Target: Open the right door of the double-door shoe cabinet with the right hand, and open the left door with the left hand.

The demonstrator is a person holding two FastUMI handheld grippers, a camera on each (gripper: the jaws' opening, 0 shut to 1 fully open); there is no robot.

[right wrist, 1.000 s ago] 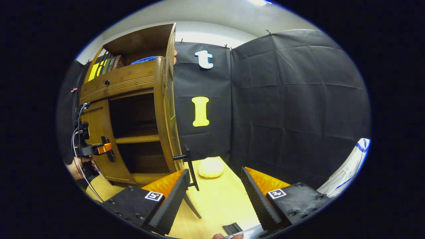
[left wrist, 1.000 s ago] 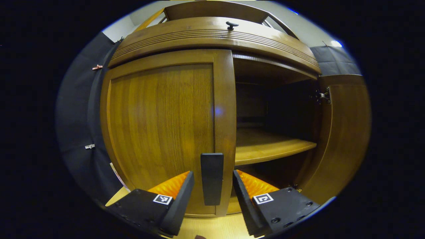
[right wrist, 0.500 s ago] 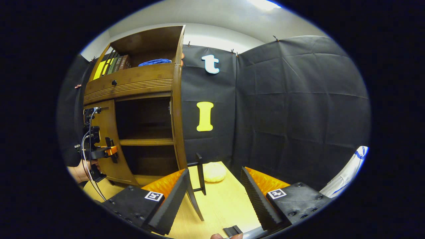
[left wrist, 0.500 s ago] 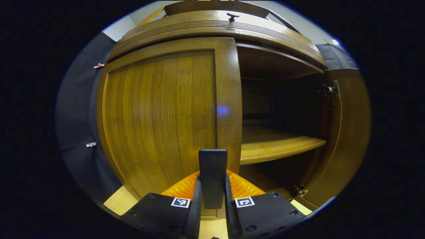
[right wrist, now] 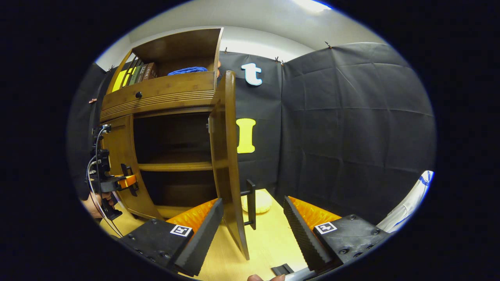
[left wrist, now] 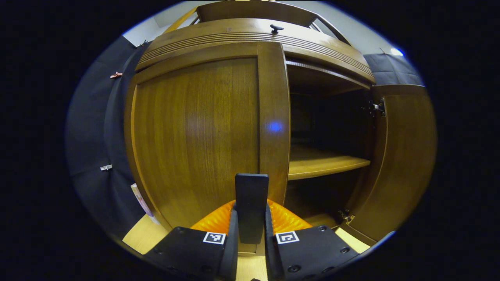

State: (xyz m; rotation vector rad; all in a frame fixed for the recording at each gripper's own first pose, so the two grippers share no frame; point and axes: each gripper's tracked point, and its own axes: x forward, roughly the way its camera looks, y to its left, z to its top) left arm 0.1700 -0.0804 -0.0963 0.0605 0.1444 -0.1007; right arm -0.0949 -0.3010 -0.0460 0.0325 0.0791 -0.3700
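In the left gripper view, my left gripper [left wrist: 250, 249] had its fingers clamped on the black handle [left wrist: 251, 207] of the closed left door [left wrist: 195, 132], frame centre; it looked stiff and hinged.

In the right gripper view, my right gripper [right wrist: 254, 230] was spread apart, empty, beside the open right door [right wrist: 228, 164]; the cabinet's interior was too dark to make out.

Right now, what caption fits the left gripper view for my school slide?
Left gripper shut on the black handle of the closed left door; right door open, bare shelf showing.
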